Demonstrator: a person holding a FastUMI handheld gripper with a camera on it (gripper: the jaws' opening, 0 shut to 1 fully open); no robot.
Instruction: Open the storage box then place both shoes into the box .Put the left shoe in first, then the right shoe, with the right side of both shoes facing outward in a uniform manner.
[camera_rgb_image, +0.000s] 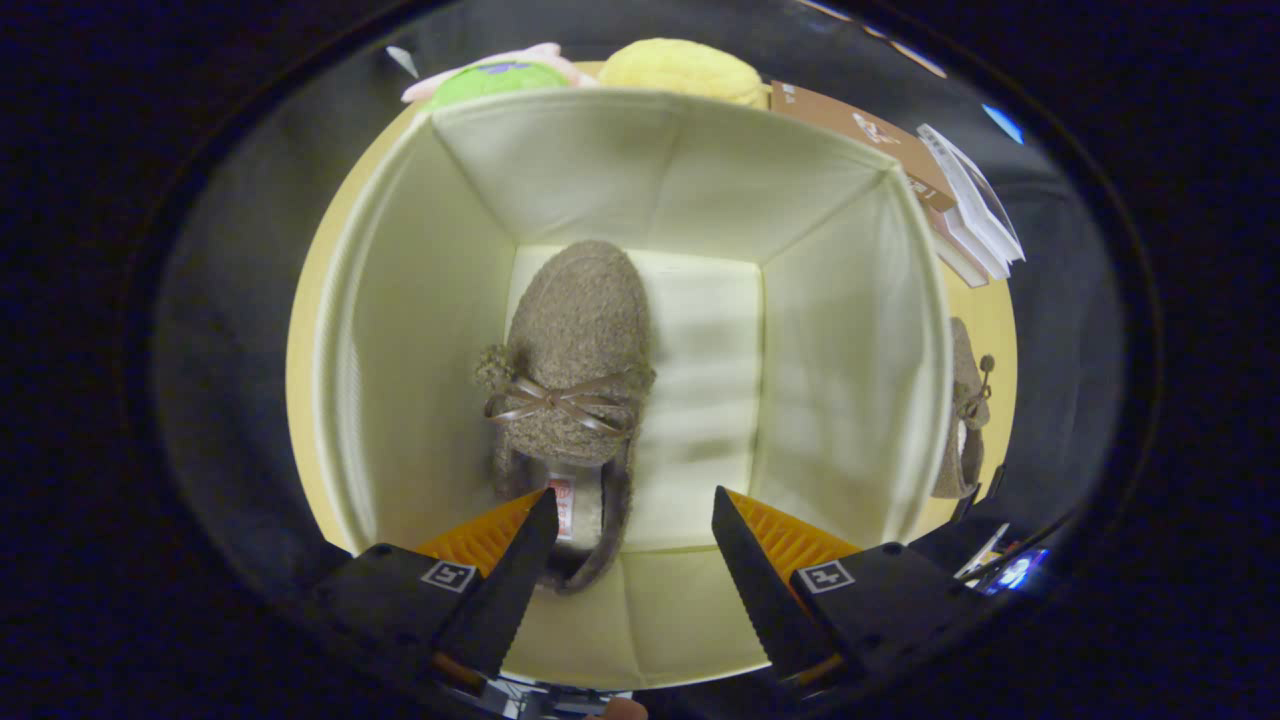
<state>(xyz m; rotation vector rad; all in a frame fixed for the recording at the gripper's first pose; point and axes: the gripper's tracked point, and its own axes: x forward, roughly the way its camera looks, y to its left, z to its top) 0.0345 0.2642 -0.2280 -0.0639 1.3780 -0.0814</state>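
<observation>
With the hand-held gripper (632, 530) spread empty above the storage box (400, 330), one shoe (575, 350) lies inside left, so the other shoe (962, 420) on the desk (300, 340) right risks landing mismatched.

Second shoe (963, 415) half hidden behind box wall (905, 330); gripper (634, 532) finger overlaps first shoe's (575, 370) heel.

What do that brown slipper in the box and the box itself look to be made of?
The slipper looks like nubby, fleecy fabric, matte, with a smoother bow that might be faux leather. The box seems cloth-covered: pale, matte walls with soft creases. The gripper hangs above, jaws open, the slipper's heel by one.
</observation>
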